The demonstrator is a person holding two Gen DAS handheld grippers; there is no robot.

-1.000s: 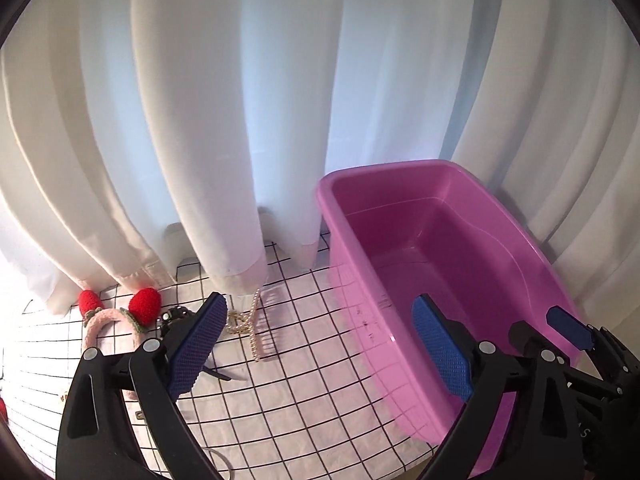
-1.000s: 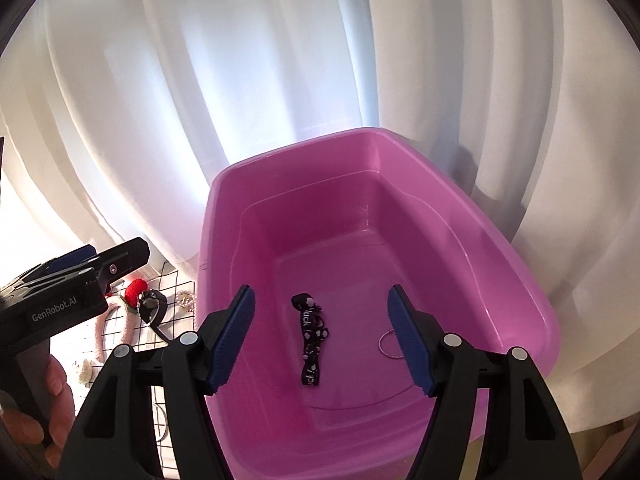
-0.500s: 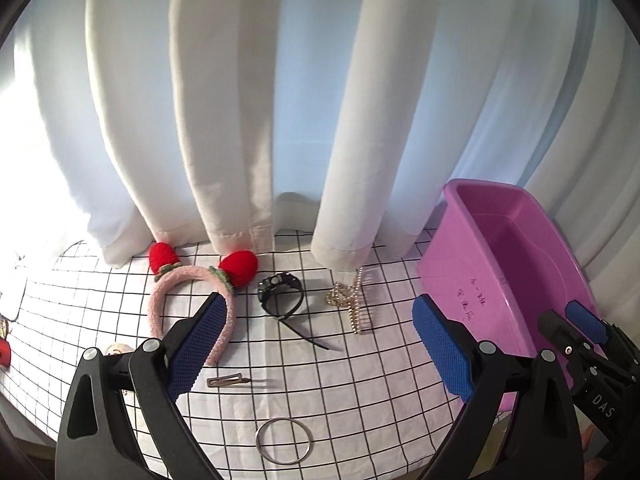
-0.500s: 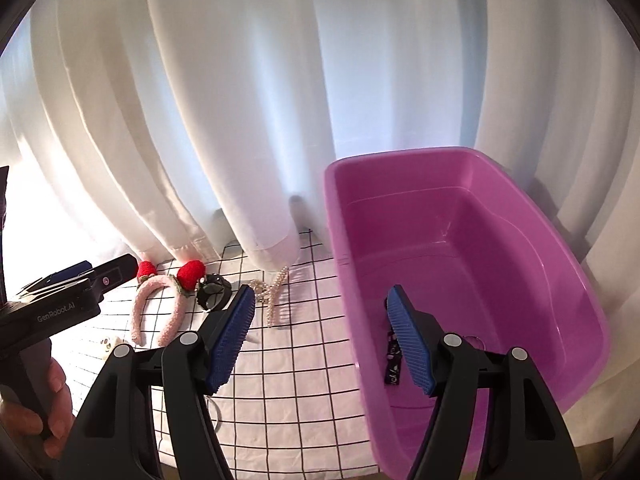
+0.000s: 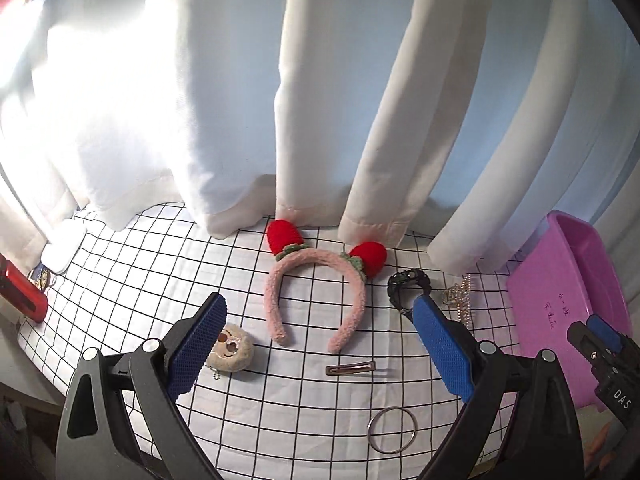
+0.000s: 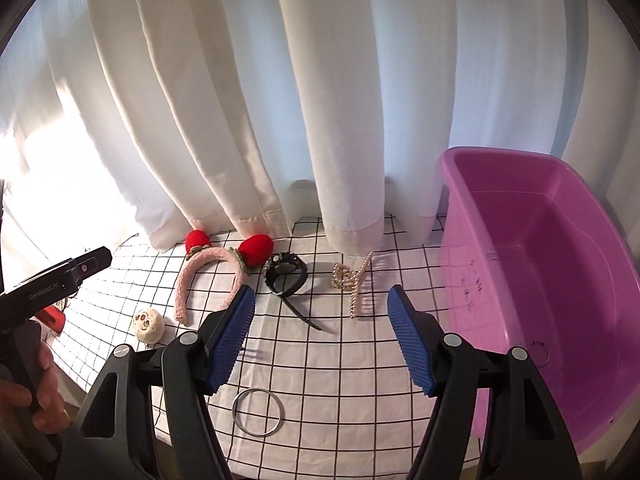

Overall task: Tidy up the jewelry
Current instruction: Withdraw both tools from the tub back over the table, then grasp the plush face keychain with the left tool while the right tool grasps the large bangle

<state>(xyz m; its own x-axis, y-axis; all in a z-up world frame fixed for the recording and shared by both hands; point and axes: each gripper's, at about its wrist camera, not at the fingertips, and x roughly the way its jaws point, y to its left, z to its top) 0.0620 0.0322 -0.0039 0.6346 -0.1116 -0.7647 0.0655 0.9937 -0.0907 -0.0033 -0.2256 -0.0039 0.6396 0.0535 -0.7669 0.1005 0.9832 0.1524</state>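
Pink fuzzy headband (image 5: 316, 300) is lying flat on the grid cloth (image 5: 280, 400), just in front of the left gripper (image 5: 316, 352), whose jaws are standing apart, empty. Right gripper (image 6: 320, 344) is also hanging apart and empty over the cloth, beside the purple bin (image 6: 560, 280). Headband is looking light, springy and soft; I'd be pinching one arm mid-band, avoiding the red strawberries (image 5: 366, 258).
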